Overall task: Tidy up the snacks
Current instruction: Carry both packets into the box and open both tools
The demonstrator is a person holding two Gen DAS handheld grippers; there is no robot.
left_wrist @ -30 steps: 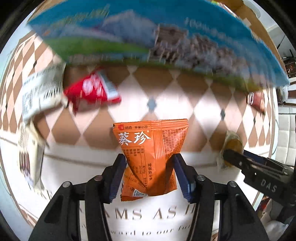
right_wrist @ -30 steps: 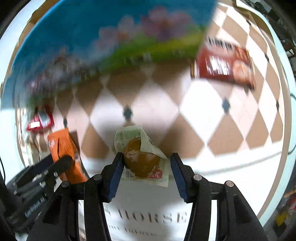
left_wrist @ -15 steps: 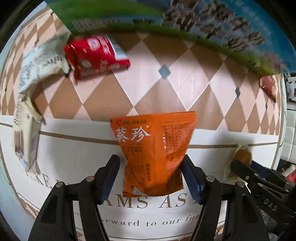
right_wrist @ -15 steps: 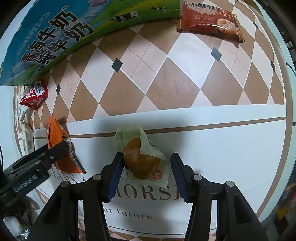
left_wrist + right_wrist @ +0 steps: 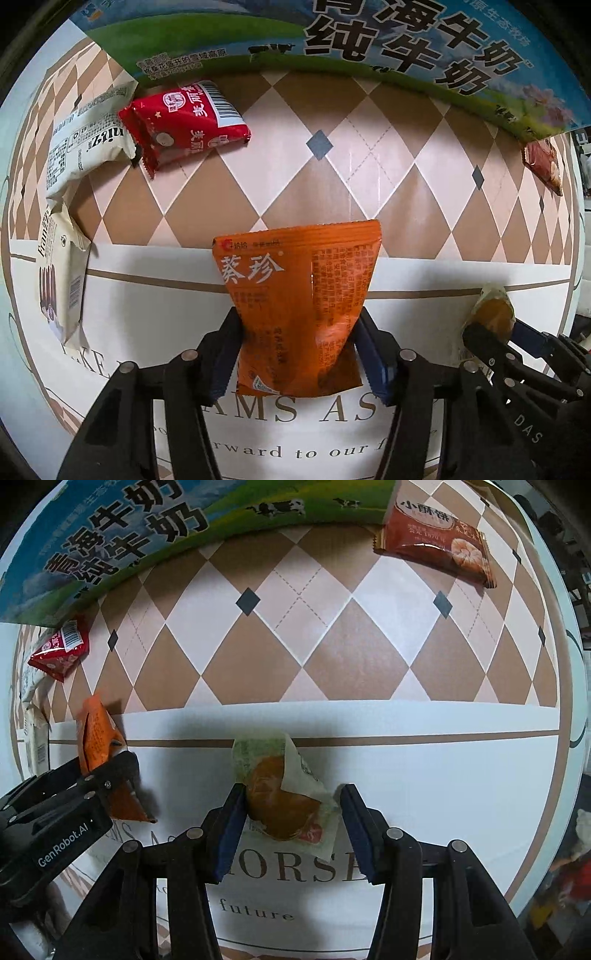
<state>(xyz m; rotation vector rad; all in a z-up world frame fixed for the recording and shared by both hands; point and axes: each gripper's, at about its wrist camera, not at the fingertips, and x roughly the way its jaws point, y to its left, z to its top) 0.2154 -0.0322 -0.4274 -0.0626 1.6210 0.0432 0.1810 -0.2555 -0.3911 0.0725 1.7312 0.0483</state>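
My left gripper is shut on an orange snack packet, held upright above the tablecloth. My right gripper holds a wrapped brown pastry between its jaws; the left pad touches it and a small gap shows at the right pad. In the right wrist view the left gripper with the orange packet sits at the left. In the left wrist view the right gripper with the pastry sits at the right.
A blue-green milk carton box stands at the back, also in the right wrist view. A red packet, a white packet and a cream packet lie left. A red-brown biscuit packet lies at back right.
Both grippers have pulled back from the milk box toward the table's near edge, each still carrying its snack. The left jaws spread slightly around the orange packet.
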